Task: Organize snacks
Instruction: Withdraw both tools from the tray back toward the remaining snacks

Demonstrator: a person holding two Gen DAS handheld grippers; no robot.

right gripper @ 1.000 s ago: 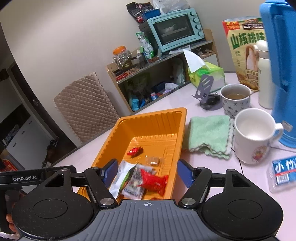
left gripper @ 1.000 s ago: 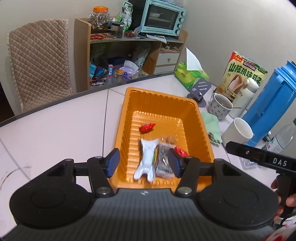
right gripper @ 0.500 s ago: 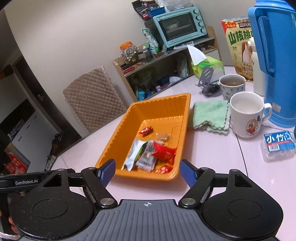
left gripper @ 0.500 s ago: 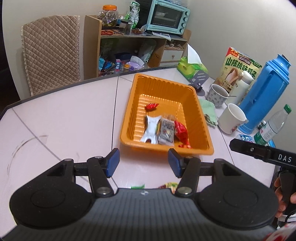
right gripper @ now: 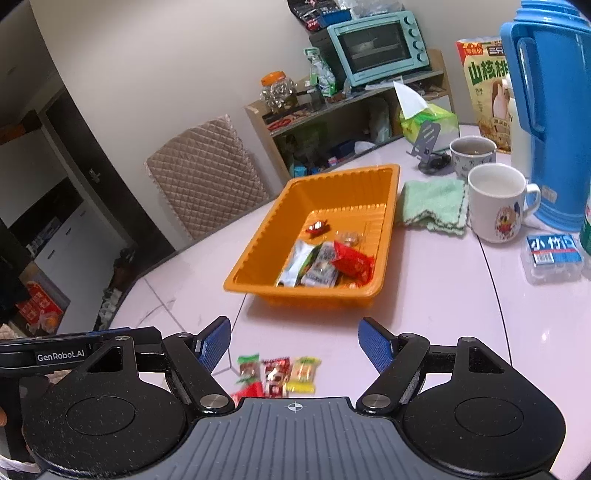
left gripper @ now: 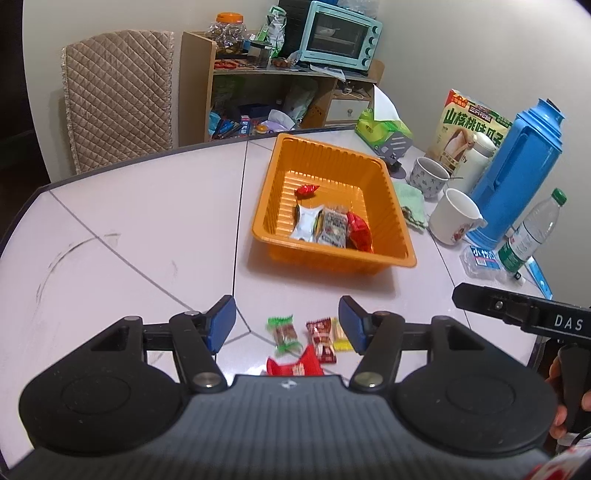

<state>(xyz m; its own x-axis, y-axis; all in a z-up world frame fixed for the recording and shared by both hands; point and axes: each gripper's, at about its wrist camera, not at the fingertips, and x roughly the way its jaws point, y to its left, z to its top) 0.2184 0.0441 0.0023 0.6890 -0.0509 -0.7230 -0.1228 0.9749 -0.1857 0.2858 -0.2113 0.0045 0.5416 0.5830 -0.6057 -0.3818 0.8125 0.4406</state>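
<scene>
An orange tray (left gripper: 273, 177) (right gripper: 255, 254) on the pale table holds a small red candy (left gripper: 307, 190), a white packet (left gripper: 306, 223), a grey packet (left gripper: 332, 230) and a red packet (left gripper: 359, 232). Near the table's front edge lie loose snacks: a green-ended one (left gripper: 283, 334) (right gripper: 246, 369), a dark red one (left gripper: 320, 339) (right gripper: 275, 373), a yellow one (left gripper: 340, 336) (right gripper: 303, 373) and a bigger red packet (left gripper: 293, 365). My left gripper (left gripper: 287, 323) hangs above them, its jaws opening, nothing between them. My right gripper (right gripper: 294, 345) is open and empty above the same snacks.
Right of the tray lie a green cloth (right gripper: 432, 205), a white mug (right gripper: 496, 206), a patterned cup (right gripper: 472, 153), a blue thermos (right gripper: 546, 110), a water bottle (left gripper: 532, 232) and a tissue pack (right gripper: 552, 251). A chair (left gripper: 118, 96) and a shelf with an oven (left gripper: 340, 35) stand behind.
Both grippers have pulled back from over the tray toward the table's front edge. The loose snacks have come into view under them. The left jaws stand slightly wider.
</scene>
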